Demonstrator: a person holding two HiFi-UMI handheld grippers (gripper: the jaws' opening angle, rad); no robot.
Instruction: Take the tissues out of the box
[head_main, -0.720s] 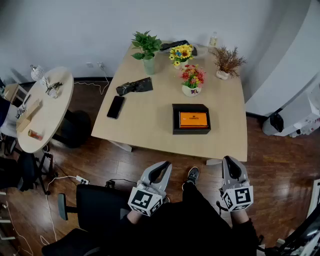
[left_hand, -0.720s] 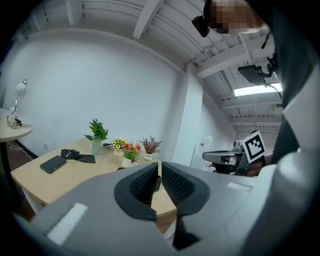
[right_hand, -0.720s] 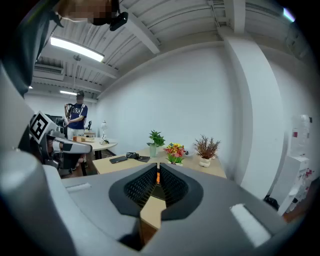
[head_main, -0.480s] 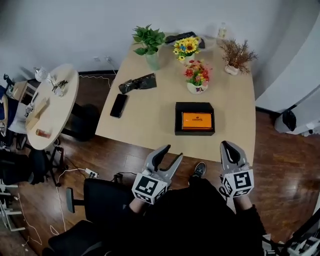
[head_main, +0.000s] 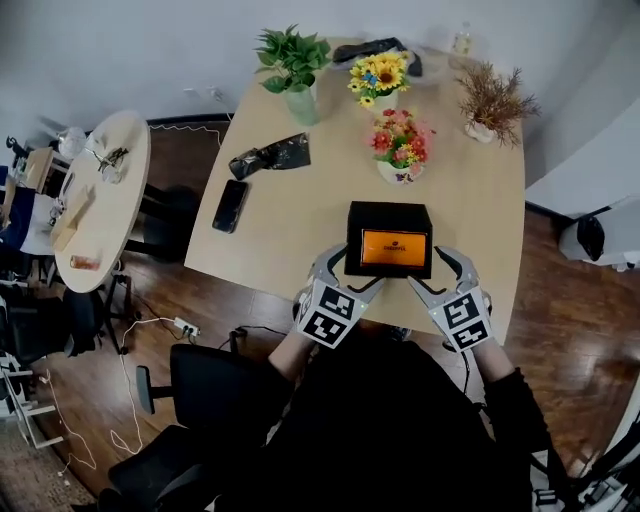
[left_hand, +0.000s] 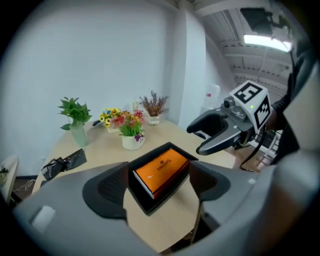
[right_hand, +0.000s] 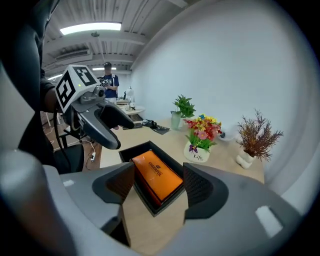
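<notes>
Between left hand-held gripper and right hand-held gripper (jaws apart); box

Worktop: box near the front edge, pack of tissues lying in it. Behind the box, a pot of flowers; far right corner, a dried plant; far left corner, a leafy plant. Left of the box, a phone, with a bag behind it. Left hand-held gripper at the box's near left corner, right hand-held gripper at its near right.
</notes>
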